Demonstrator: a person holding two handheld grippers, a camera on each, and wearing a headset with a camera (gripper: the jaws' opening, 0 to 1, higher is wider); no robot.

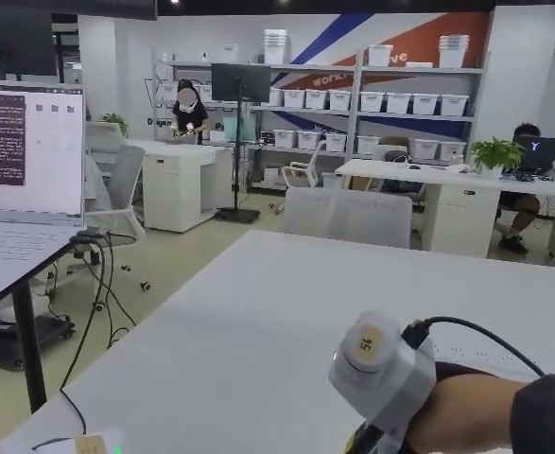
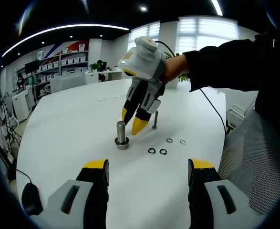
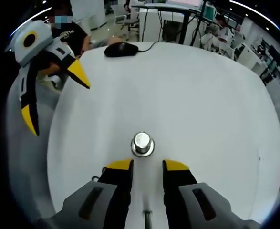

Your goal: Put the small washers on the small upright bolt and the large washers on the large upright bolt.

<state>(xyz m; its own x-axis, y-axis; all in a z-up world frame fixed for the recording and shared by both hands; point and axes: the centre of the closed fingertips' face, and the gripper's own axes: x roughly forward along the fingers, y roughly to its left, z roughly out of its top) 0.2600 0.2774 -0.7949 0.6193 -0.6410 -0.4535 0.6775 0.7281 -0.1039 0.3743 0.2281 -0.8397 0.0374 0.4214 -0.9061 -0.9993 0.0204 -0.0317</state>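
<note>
On the white worktop (image 2: pixel 73 119), in the left gripper view, the large bolt (image 2: pixel 121 130) stood upright. The small bolt (image 2: pixel 155 119) was at its two o'clock and four loose washers (image 2: pixel 163 151) lay flat at its four o'clock. The right tool (image 3: pixel 148 165), jaws narrowly parted and empty, hovered over the large bolt. The left tool (image 2: pixel 149 164) was spread wide and empty. The washers looked light, rigid and slippery, and were probably best pinched across the rim.

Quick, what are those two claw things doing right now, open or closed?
Left gripper: jaws wide open, empty.
Right gripper: jaws slightly apart, empty, by the big bolt.
</note>
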